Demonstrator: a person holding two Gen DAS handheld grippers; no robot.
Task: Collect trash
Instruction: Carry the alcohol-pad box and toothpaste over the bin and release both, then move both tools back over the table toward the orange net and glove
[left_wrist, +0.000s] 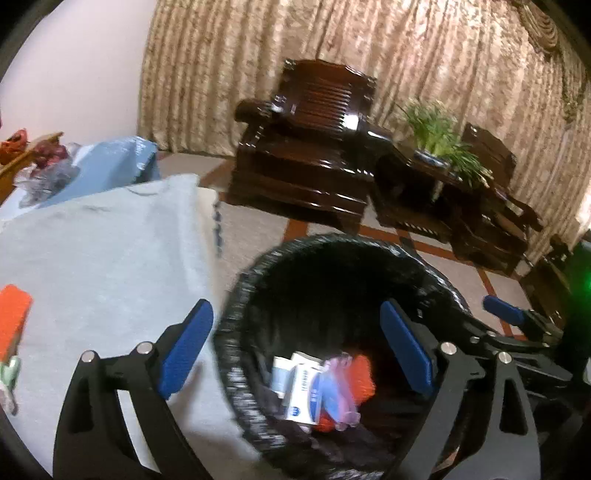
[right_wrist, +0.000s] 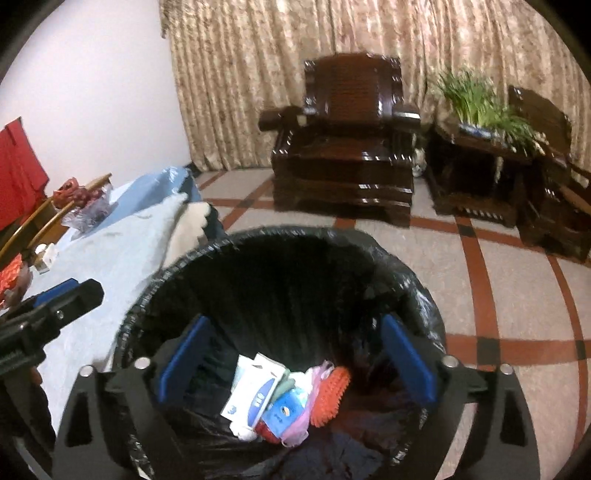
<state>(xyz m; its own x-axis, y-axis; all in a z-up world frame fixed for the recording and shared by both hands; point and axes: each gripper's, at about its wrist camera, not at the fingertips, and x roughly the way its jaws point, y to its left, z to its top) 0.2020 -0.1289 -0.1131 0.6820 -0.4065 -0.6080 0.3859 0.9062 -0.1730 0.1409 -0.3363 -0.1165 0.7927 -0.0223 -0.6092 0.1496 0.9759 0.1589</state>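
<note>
Right wrist view looks down into a black-lined trash bin (right_wrist: 413, 295). The right gripper (right_wrist: 295, 362) hangs over its mouth, jaws wide apart, nothing between them. In the left wrist view the left gripper (left_wrist: 295, 350) is also spread wide and empty, one finger over the pale blue tablecloth (left_wrist: 110, 258), the other over the bin.

Trash (right_wrist: 280, 398) lies at the bottom of the bin: one white carton, one small blue packet, one orange bumpy piece, some pink plastic. Exact count is hard to tell through blur.

One orange item (left_wrist: 13, 321) remains on the cloth at the left edge.

Risk, as a judgement: both grippers crowd the rim, so they could knock together, or snag the thin liner and pull it loose.
</note>
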